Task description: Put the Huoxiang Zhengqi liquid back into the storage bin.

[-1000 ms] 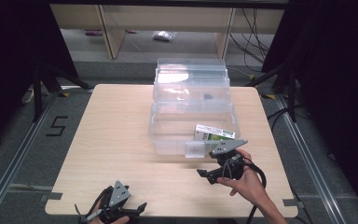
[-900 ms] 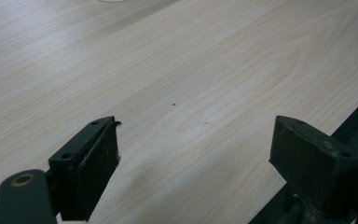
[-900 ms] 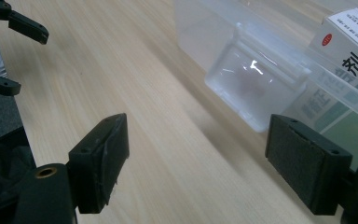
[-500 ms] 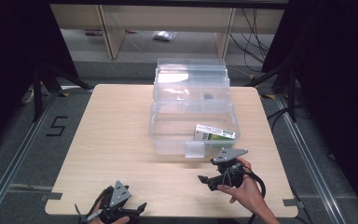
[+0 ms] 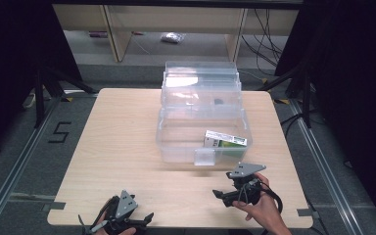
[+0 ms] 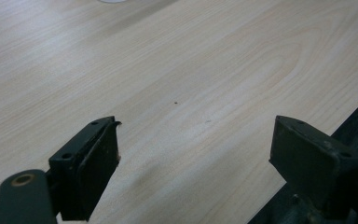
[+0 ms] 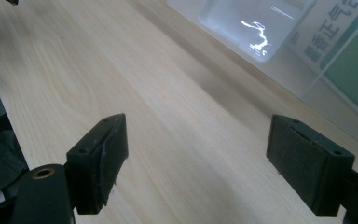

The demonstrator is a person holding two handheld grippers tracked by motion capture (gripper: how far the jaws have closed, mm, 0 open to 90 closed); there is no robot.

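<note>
Nearby, right gripper gapes beside clear box.

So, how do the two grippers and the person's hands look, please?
Both the left gripper and the right gripper are black, each topped by a grey three-cornered plate, with a black cable trailing off. The jaws are flat rectangular black blocks with small screw holes; a brass-coloured rivet sits at the pivot. The hands are bare; no sleeve shows.

Near table bare; clear bin blocks centre.
</note>
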